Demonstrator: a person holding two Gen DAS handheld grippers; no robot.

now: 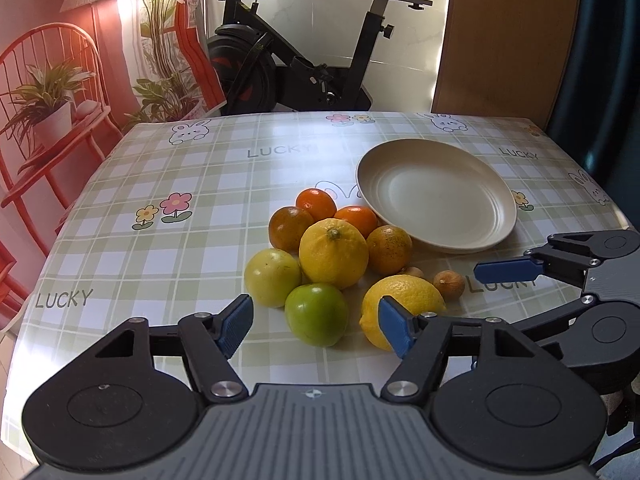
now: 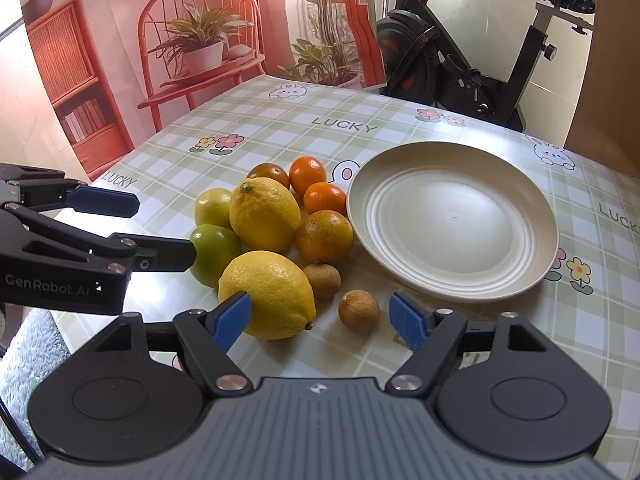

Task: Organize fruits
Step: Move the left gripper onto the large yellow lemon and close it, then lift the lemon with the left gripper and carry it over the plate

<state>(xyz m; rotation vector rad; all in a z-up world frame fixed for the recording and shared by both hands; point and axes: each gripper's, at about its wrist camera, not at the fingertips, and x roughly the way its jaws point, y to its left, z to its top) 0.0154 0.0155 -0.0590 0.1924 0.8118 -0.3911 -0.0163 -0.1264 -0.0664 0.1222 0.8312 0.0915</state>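
Now I kept both tongs released: my left gripper (image 1: 316, 326) around the green fruit (image 1: 316, 314), my right gripper (image 2: 322, 316) near the lemon (image 2: 272, 292) at the table's (image 2: 280, 128) front edge.

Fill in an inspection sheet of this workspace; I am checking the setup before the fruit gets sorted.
Surface: table under a checked cloth printed LUCKY, flowers, rabbits.
Job's things: plate empty; beside it a heap of two lemons, four oranges, two green fruits, two small brown fruits.
Clutter: nothing seen.
Grippers: left tool open, green fruit ahead; right tool open, holding nothing.
Cables: nothing seen.
Surroundings: exercise bike, printed backdrop of a chair and plants.
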